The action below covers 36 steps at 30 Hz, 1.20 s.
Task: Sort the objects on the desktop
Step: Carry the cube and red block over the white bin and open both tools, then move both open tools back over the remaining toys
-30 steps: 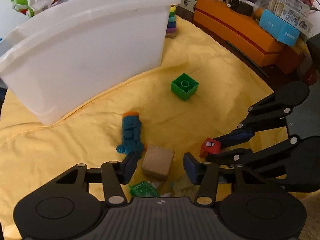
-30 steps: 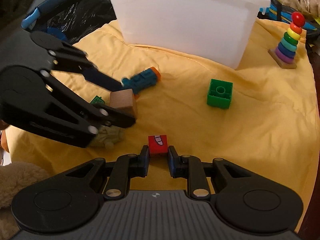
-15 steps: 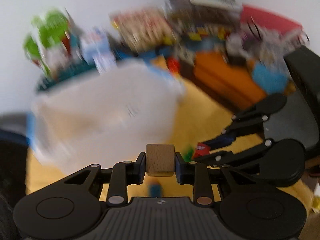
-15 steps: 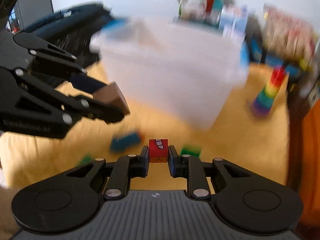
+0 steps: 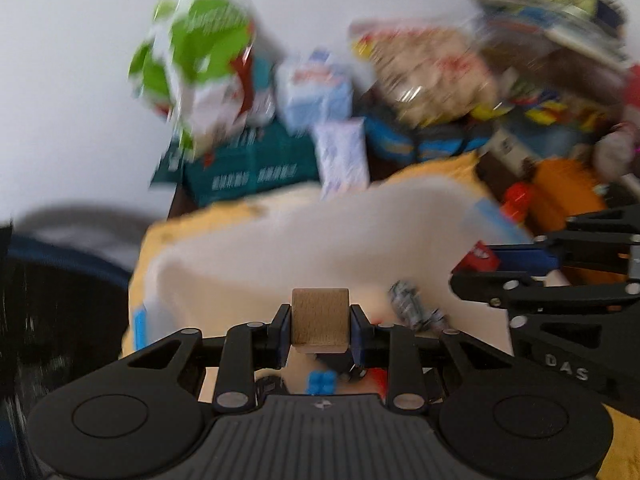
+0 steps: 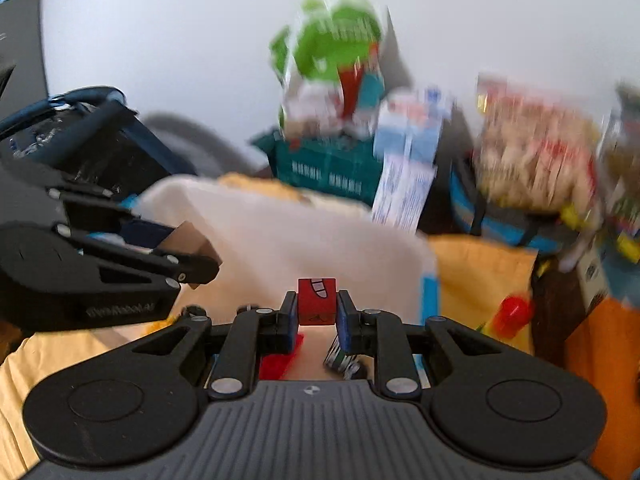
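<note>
**Both blocks gripped above white bin**

Left gripper clamped on plain wooden cube. Right gripper pinching red block printed with white teeth. White bin at twelve o'clock. "DAS" embossed on right gripper's side; package lettering blurred.

Tan cube; red block
</note>
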Tool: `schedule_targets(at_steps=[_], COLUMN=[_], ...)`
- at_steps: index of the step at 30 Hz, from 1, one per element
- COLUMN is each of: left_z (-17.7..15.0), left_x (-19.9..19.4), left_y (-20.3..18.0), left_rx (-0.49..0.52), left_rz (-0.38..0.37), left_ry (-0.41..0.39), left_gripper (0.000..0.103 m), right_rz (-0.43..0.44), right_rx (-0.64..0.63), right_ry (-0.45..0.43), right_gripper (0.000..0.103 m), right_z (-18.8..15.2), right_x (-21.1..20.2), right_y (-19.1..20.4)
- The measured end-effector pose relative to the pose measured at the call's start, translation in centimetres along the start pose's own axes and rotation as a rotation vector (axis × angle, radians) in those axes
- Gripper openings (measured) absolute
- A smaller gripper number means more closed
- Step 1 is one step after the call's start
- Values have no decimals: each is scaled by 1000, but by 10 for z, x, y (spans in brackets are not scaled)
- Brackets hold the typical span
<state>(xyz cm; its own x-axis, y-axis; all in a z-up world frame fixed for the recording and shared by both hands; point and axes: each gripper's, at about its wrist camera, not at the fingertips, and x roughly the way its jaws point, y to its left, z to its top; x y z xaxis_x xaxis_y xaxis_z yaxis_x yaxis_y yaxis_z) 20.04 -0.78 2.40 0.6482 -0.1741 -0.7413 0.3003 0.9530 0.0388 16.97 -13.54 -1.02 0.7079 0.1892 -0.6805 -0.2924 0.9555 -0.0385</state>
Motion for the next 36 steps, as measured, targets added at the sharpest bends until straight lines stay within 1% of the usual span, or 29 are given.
schedule_targets(at_steps=[2, 4, 5, 6, 7, 9, 11, 15, 17, 19, 23, 25, 28, 32, 35, 36], left_z=[-7, -12, -15, -16, -16, -14, -14, -23, -30, -41, -76, -97, -127, -156, -166, -168], left_x=[15, 22, 20, 17, 13, -1, -20, -67, -86, -99, -105, -99, -89, -79, -75, -74], left_y=[2, 3, 3, 4, 4, 3, 1, -4, -6, -10, -21, -27, -36, -51, -57, -58], left_rx=[-29, -40, -42, -45, -48, -54, -59, -81, -89, -89, -46, -26, -3, 30, 13, 0], left_rz=[20, 33, 38, 43, 49, 63, 72, 76, 66, 55, 42, 53, 45, 54, 44, 37], left_ry=[53, 88, 91, 84, 76, 56, 17, -60, -79, -79, -17, 41, 129, 197, 215, 213], left_gripper=[33, 37, 39, 46, 50, 50, 51, 61, 64, 66, 66, 66, 66, 64, 56, 51], right_rz=[2, 1, 2, 5, 6, 6, 11, 25, 28, 32, 41, 54, 79, 98, 111, 113], right_rx=[13, 15, 14, 10, 7, 9, 4, -10, -27, -51, -80, -100, -130, -131, -97, -87], right_ry=[37, 54, 57, 55, 50, 27, -14, -88, -111, -120, -79, -36, 37, 109, 134, 137], right_gripper=[23, 40, 41, 40, 40, 40, 40, 40, 40, 40, 41, 41, 40, 40, 40, 40], right_z=[-6, -11, -13, -15, -16, -14, -11, -9, -14, -24, -52, -73, -103, -134, -149, -153], right_x=[10, 16, 18, 18, 15, 5, -10, -46, -64, -80, -96, -97, -94, -95, -98, -100], right_y=[0, 0, -1, 0, 0, 1, 0, -2, 0, 1, 4, 7, 14, 24, 27, 27])
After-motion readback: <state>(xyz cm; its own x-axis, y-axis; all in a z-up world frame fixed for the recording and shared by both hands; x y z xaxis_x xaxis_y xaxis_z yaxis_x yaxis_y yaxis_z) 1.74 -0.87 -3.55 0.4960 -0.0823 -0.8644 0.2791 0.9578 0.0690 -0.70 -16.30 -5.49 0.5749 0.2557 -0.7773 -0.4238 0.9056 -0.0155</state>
